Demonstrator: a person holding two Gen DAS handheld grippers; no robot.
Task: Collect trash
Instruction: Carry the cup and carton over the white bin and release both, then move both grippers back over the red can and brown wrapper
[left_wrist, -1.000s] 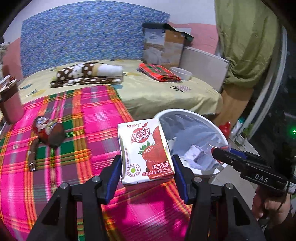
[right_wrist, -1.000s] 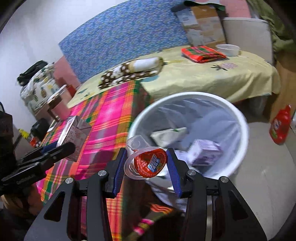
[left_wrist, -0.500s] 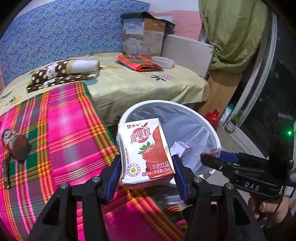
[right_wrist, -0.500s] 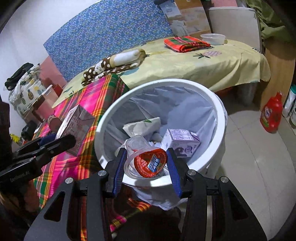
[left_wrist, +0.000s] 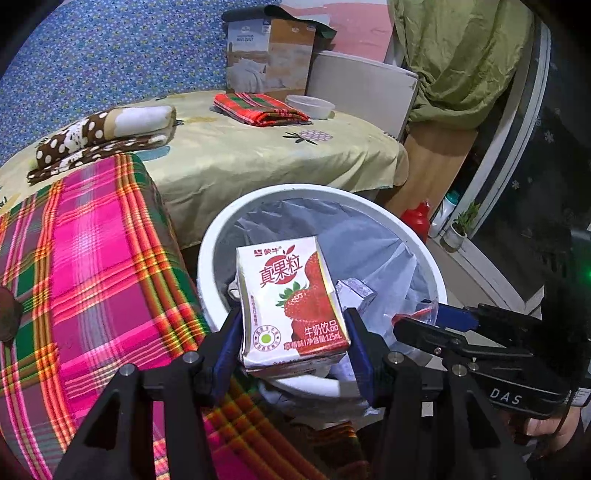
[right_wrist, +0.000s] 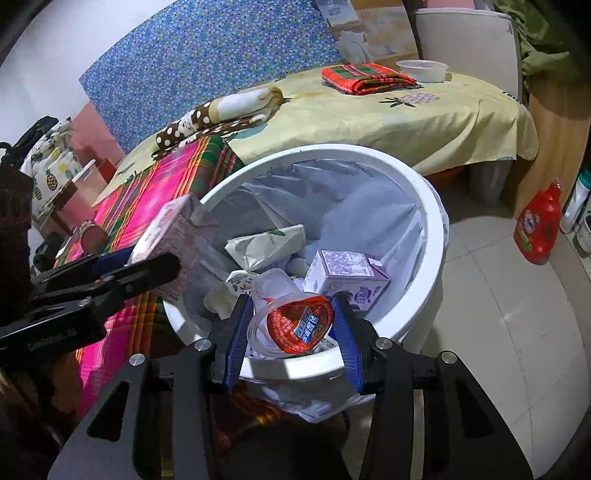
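My blue pads (left_wrist: 229, 339) clasp a red-and-white strawberry carton (left_wrist: 291, 306); white bin (left_wrist: 424, 251), pink-green plaid cloth (left_wrist: 92, 266), red-lidded clear cup (right_wrist: 295, 321).

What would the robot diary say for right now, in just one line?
stage: over bin | left tongs: gripping strawberry milk carton | right tongs: gripping plastic cup | white bin: already has trash | next: probably drop both

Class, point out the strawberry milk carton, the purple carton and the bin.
strawberry milk carton (left_wrist: 291, 306), left wrist view, printed front face
purple carton (right_wrist: 345, 275), right wrist view, top face
bin (right_wrist: 430, 206), right wrist view, white rim
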